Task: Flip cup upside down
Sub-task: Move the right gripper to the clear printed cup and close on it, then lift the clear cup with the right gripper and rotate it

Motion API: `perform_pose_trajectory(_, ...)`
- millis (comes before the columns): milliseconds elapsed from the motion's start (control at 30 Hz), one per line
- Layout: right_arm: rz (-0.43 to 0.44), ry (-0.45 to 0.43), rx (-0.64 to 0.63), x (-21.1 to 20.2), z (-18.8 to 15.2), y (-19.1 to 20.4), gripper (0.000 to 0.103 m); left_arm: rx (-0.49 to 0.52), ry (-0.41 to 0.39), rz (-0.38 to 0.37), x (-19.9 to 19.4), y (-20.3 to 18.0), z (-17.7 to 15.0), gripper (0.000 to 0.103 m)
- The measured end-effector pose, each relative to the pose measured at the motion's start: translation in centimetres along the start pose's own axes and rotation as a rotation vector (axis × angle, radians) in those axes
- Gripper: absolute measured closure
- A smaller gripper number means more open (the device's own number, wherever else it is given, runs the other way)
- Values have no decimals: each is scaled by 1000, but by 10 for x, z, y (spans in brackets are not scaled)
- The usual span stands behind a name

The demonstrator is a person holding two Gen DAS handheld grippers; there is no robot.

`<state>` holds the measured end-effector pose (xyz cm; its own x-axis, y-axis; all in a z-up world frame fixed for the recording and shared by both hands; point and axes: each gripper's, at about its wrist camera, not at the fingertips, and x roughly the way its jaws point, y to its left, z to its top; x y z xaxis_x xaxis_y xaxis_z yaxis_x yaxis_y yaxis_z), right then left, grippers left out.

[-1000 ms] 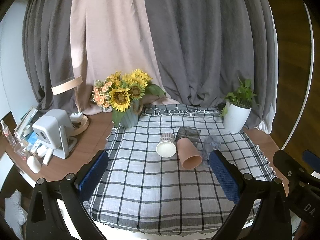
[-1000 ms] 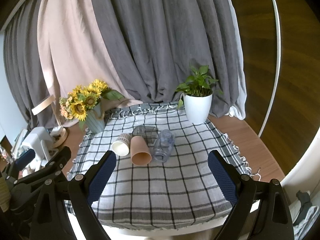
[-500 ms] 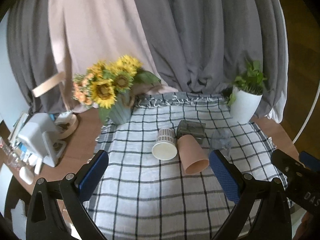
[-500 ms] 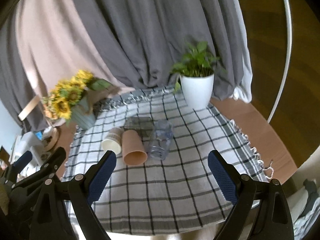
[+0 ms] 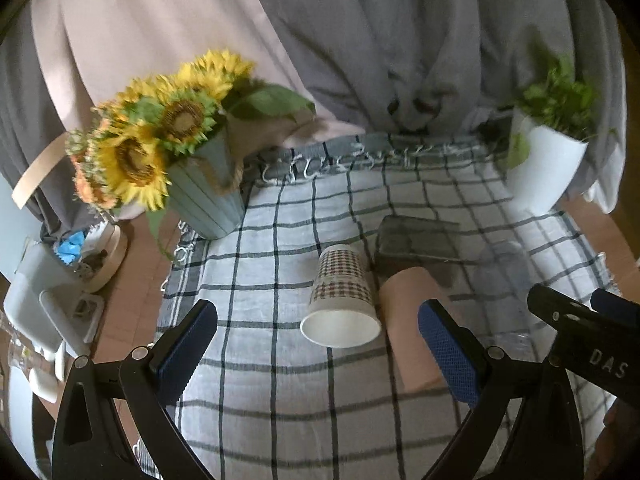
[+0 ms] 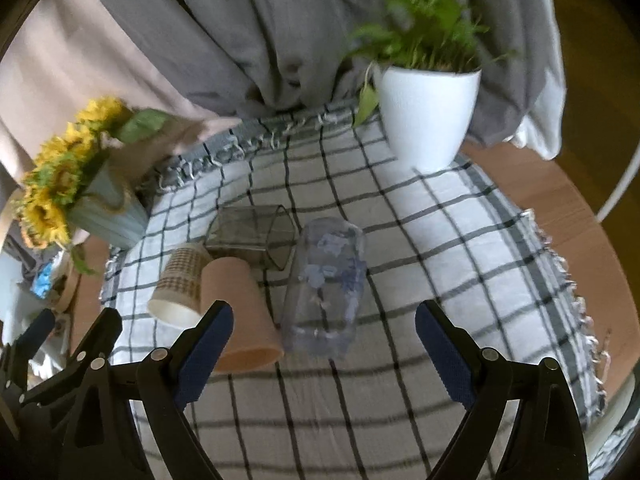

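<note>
Hovering with its blue ribbed pads spread wide and gripping nothing, the left gripper (image 5: 318,344) frames a paper cup (image 5: 341,295) printed with a small check pattern, which lies on its side with its white mouth toward the camera. Just right of it a smooth terracotta cup (image 5: 408,320) also lies on its side, partly hidden behind the right pad. The right gripper (image 6: 324,348), equally wide apart and empty, looks down on a clear plastic cup (image 6: 324,284) lying beside the terracotta one, with a smoky faceted glass (image 6: 252,236) behind them. All rest mid-way on a woven checked cloth (image 6: 440,240) with a fringed far edge; bare cloth lies in front of the cups. A ribbed sunflower vase (image 5: 208,196) and white plant pot (image 6: 428,116) flank the far corners. Both grippers have closed in on the cups since a second ago.
</note>
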<state>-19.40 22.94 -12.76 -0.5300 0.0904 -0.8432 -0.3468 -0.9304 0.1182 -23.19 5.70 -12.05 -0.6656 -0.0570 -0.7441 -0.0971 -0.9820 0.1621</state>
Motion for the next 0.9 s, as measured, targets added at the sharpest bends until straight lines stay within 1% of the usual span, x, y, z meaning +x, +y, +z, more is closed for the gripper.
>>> perform_pose_trajectory(33,-4,14,1,10,2,1,11,25,2,-76,7,-1,1,0)
perform_pose_trajectory(167,-31,96,31,52,10,-2,11,28,40,-61,29,-6,2,0)
perform_pose_trajectory(267,-33,139,55,72,10,-5,11,31,71,-53,41,-10,3,0)
perform_pose_trajectory(400,-33,178,83,93,9,-8,13,30,92,-45,51,-11,3,0)
perform_pose_trajectory(433,-29,186,89,97,9,-9,13,28,97,-43,51,-11,3,0)
perform_pose_trajectory(533,-21,219,114,111,7,-11,20,28,106,-47,55,-10,2,0)
perform_pose_trajectory(667,8,224,118,116,7,-11,28,33,102,-44,54,-11,1,0)
perform_pose_trajectory(700,6,222,115,115,7,-10,32,31,101,-44,54,-11,1,1)
perform_pose_trajectory(833,-6,211,113,108,6,-10,32,34,88,-41,47,-10,-2,1)
perform_pose_trajectory(900,-13,185,105,96,5,-12,32,35,82,-44,40,-10,-4,0)
